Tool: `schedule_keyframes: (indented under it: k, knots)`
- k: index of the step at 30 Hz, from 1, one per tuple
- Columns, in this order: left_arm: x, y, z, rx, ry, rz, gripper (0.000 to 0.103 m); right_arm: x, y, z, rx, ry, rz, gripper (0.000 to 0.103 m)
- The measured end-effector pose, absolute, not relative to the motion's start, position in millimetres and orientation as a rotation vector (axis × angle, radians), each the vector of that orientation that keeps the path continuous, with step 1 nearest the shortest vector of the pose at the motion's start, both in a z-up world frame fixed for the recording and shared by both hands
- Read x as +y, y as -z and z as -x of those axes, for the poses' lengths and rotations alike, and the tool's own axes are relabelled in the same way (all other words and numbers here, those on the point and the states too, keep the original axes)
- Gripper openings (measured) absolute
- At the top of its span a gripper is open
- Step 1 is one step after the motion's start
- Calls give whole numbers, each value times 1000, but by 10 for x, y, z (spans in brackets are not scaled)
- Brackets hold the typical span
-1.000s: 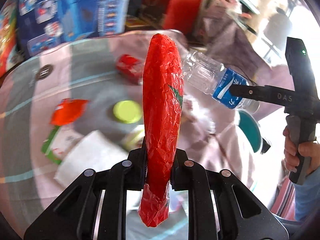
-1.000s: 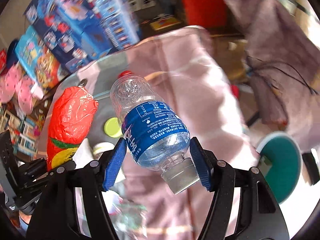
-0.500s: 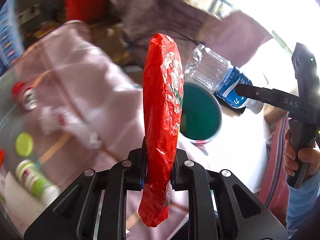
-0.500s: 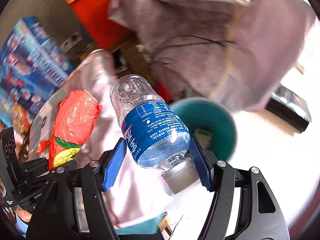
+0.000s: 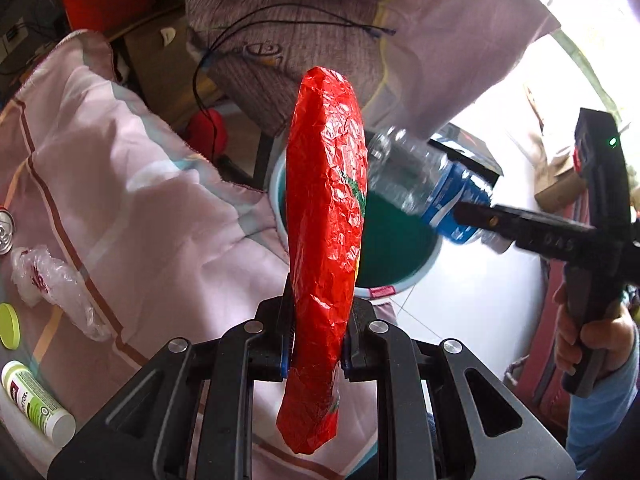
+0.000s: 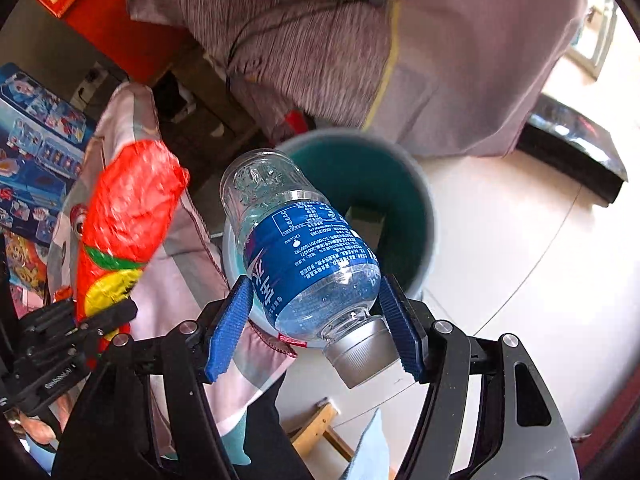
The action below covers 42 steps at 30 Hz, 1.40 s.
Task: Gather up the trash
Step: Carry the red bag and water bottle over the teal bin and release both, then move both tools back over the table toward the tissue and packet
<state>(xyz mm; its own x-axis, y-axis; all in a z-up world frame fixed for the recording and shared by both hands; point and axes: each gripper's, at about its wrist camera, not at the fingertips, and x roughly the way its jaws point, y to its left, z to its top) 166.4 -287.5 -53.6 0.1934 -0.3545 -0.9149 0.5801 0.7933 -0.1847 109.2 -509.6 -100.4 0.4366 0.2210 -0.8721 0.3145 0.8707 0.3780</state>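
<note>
My left gripper point(image 5: 316, 336) is shut on a crinkled red snack bag point(image 5: 326, 216), which stands upright between its pads. The right gripper point(image 6: 316, 328) is shut on a clear water bottle point(image 6: 304, 248) with a blue label and silver cap, cap end toward the camera. Both hang over the floor beside the table edge, above a round bin point(image 6: 404, 200) with a dark green inside. In the left wrist view the bin point(image 5: 396, 248) lies behind the bag, and the bottle point(image 5: 432, 188) juts over it from the right gripper point(image 5: 480, 220). The red bag point(image 6: 124, 220) shows at the left of the right wrist view.
A pink striped cloth point(image 5: 132, 200) covers the table at left, with a crumpled plastic wrap point(image 5: 52, 280), a yellow-green lid point(image 5: 10, 326), a small white bottle point(image 5: 36, 400) and a can point(image 5: 6, 232) on it. Brown draped fabric point(image 6: 320, 40) hangs behind the bin. A dark flat box point(image 6: 576, 140) lies on the pale floor.
Both grippers swung off the table toward the bin with bag and bottle still held. The bin has come from the right edge to right under the bottle and looks larger.
</note>
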Motion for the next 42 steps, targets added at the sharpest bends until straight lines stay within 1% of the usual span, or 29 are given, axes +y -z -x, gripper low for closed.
schedule_keyframes:
  k: [4, 7, 14, 18, 24, 26, 28, 29, 32, 35, 37, 40, 42]
  knots:
    - [-2874, 583, -1779, 1226, 641, -209, 18, -4927, 1188, -1313, 1191, -12, -555, 64]
    - [-2898, 628, -1834, 1238, 637, -211, 18, -4892, 1264, -1378, 1206, -28, -580, 69]
    - [-3017, 717, -1842, 1251, 658, -230, 18, -5115, 1219, -1287, 1179, 34, -606, 76]
    - [-3082, 763, -1821, 1258, 675, -244, 18, -5278, 1203, -1215, 1168, 85, -625, 77]
    - [-3260, 868, -1823, 1283, 700, -279, 20, -5436, 1197, -1112, 1162, 149, -639, 81]
    - [-3325, 901, -1823, 1285, 708, -293, 26, -5463, 1196, -1088, 1164, 160, -647, 81]
    - [-3404, 921, -1836, 1279, 710, -299, 56, -5488, 1179, -1067, 1162, 171, -649, 81]
    - [-3436, 920, -1840, 1267, 707, -304, 60, -5501, 1166, -1058, 1158, 177, -648, 81]
    - [-3476, 928, -1866, 1258, 697, -309, 64, -5520, 1144, -1044, 1155, 194, -645, 82]
    - [-3436, 904, -1864, 1249, 688, -296, 73, -5522, 1145, -1033, 1158, 204, -646, 85]
    - [-3383, 879, -1853, 1242, 675, -295, 83, -5513, 1152, -1036, 1165, 204, -652, 85]
    - [-3291, 817, -1838, 1230, 664, -277, 87, -5472, 1146, -1053, 1174, 204, -662, 85]
    - [-3208, 777, -1826, 1224, 657, -264, 88, -5411, 1122, -1062, 1179, 200, -655, 85]
